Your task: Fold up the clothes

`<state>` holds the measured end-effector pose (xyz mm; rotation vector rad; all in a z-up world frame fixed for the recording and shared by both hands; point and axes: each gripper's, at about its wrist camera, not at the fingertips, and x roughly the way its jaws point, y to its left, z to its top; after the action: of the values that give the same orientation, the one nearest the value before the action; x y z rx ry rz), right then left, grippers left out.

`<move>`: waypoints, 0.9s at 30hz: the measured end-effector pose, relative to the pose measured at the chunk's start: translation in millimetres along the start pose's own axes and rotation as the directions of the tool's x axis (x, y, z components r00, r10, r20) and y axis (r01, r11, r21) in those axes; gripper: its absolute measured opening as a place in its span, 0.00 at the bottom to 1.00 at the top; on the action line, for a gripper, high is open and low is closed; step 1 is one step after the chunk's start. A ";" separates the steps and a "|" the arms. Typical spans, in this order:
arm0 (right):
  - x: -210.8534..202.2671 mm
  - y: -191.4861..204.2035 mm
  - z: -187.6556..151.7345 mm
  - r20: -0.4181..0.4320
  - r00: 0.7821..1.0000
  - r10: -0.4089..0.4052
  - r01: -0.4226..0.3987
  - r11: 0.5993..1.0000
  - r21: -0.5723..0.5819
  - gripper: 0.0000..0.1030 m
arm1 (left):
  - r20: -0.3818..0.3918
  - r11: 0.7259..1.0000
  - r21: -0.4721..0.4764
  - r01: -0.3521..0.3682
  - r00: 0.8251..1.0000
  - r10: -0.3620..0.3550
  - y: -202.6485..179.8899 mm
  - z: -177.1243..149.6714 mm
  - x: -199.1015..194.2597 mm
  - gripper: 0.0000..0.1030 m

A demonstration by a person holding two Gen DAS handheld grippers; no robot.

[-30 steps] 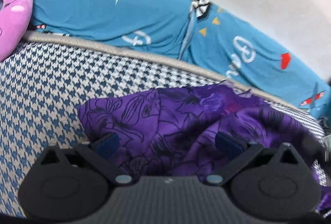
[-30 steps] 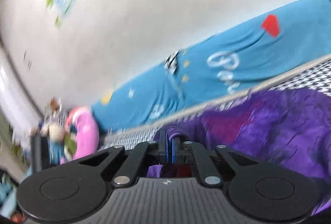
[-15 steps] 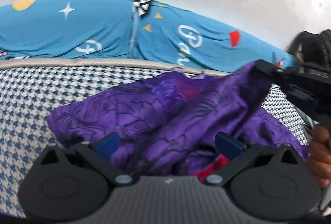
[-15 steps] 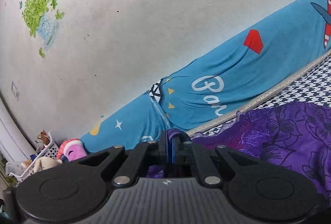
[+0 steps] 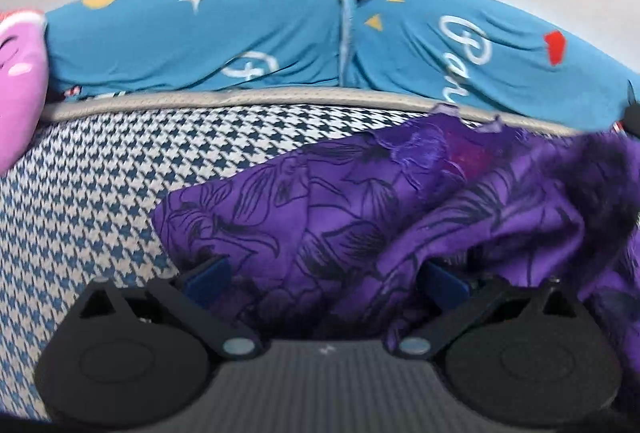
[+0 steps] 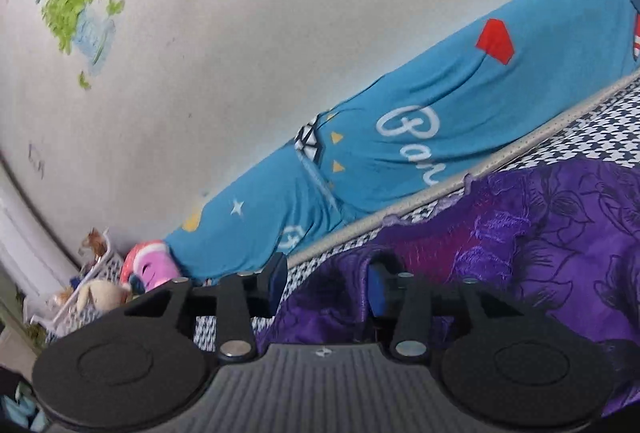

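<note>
A purple garment with a dark flower print (image 5: 360,201) lies crumpled on the houndstooth mattress (image 5: 100,185). My left gripper (image 5: 326,279) is open and low over the garment's near edge, with cloth bunched between its blue pads (image 5: 208,277). In the right wrist view the same garment (image 6: 540,225) spreads to the right. My right gripper (image 6: 326,287) is open, its fingers apart. A raised fold of purple cloth stands in the gap and against the right pad (image 6: 376,293). Neither gripper shows in the other's view.
A long blue printed cushion (image 5: 260,33) runs along the wall behind the mattress's grey edge (image 5: 280,99). A pink plush toy (image 5: 20,81) sits at the far left. A white basket of toys (image 6: 92,285) stands beyond it, below a green wall sticker (image 6: 72,5).
My right gripper has opened and let go of the purple cloth it was shut on. The lifted cloth has dropped. The left view has swung back to the left, losing the right gripper.
</note>
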<state>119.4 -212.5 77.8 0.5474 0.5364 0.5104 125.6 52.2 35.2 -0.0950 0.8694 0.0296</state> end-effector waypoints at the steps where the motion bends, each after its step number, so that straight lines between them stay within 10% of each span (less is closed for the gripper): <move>1: -1.4 0.3 -0.9 -0.008 1.000 0.000 0.000 1.000 -0.009 0.43 | -0.004 1.000 -0.014 -0.006 1.000 0.006 2.4 0.6 1.6 1.00; 27: -5.1 7.5 -39.7 -0.214 0.976 -0.037 -0.017 0.970 -0.243 0.59 | -0.053 0.979 -0.196 -0.061 0.997 0.051 35.8 8.0 26.5 1.00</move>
<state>89.8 -196.1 55.2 0.2550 0.6734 0.6209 146.6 88.2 17.5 -0.2578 0.9157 0.1670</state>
